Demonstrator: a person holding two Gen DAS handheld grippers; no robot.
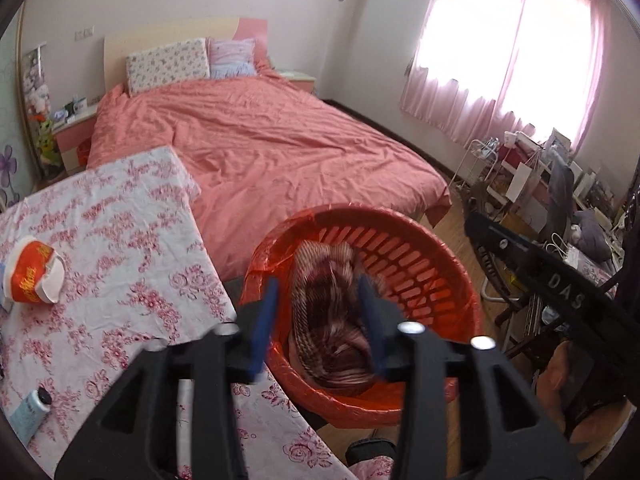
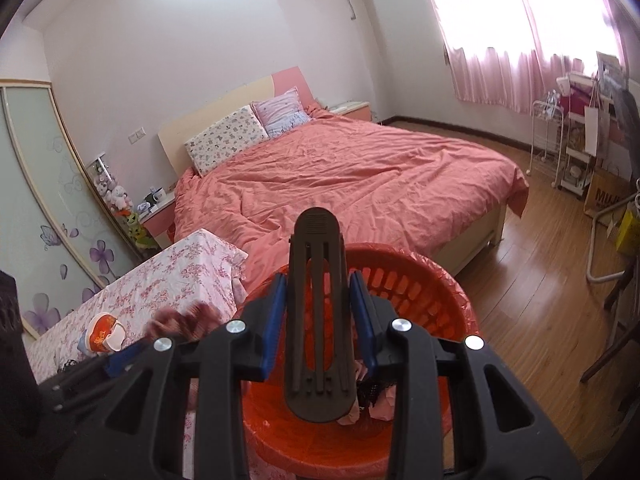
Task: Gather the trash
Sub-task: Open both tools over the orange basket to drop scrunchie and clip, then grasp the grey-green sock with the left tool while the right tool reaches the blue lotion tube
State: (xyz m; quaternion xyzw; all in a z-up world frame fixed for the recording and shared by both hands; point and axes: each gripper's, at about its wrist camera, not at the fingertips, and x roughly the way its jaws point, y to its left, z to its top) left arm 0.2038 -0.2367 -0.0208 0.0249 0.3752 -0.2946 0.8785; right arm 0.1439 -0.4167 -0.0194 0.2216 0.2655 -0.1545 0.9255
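While hidden elsewhere, right gripper point(image 2: 318, 326) clamps black clip point(image 2: 318, 312).
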